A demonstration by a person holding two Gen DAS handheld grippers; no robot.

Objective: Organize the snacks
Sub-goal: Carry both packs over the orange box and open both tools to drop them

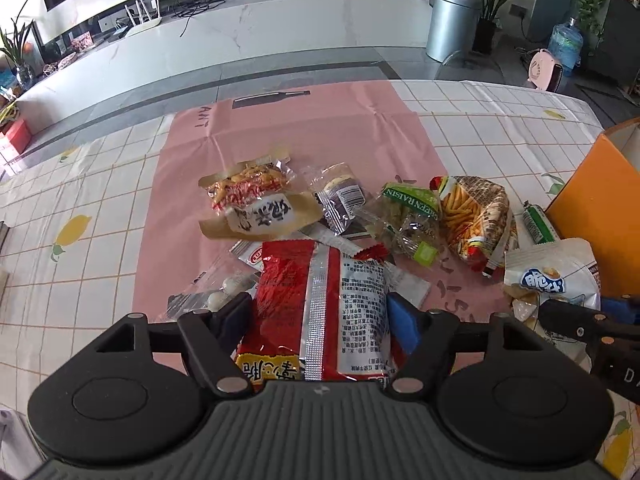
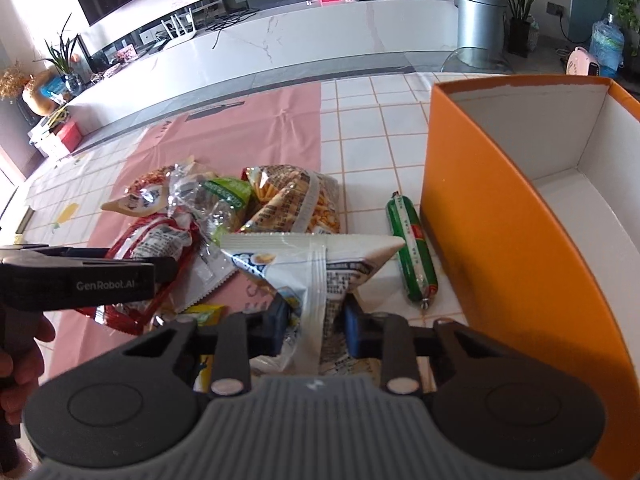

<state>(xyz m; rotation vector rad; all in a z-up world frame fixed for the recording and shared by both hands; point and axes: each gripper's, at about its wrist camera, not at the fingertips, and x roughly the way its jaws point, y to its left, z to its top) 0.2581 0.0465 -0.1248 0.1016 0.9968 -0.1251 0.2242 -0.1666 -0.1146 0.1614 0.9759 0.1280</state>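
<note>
Orange box (image 2: 500, 240): largest thing on the desk (image 1: 100, 184), open-topped, white inside, nothing visible in the part shown. Stiff card walls; likely the bin for the snacks. Stands at the right, just beside the pile.

Pink sheet (image 1: 304, 132): thin, creased, lies flat under most of the snacks.

Red packet (image 1: 320, 300): big foil pouch, silver seam up the back. Puffy and light by the look, slick film, contents probably crushable. It lies between the fingers of the left gripper (image 1: 320, 316), which stand wide apart on either side of it; pads do not seem to press yet. Best taken across the body, beside the seam, gently.

White packet (image 2: 316, 272): pillow bag, blue-yellow print. The right gripper (image 2: 314, 328) is clamped on its lower middle; the film puckers between the fingers. Soft, air-filled, light; it may sag or swing from a pinch like that. Near the box.

Stick-snack bag (image 1: 476, 216): crinkly, brittle contents, leans against the raisin bag (image 1: 408, 216).

Brown-paper snack pack (image 1: 252, 200): flat, firm-looking, farthest left in the pile.

Green sausage (image 2: 412, 248): small tube, firm, smooth casing, will roll. It lies just beside the box wall. Grip mid-length.
</note>
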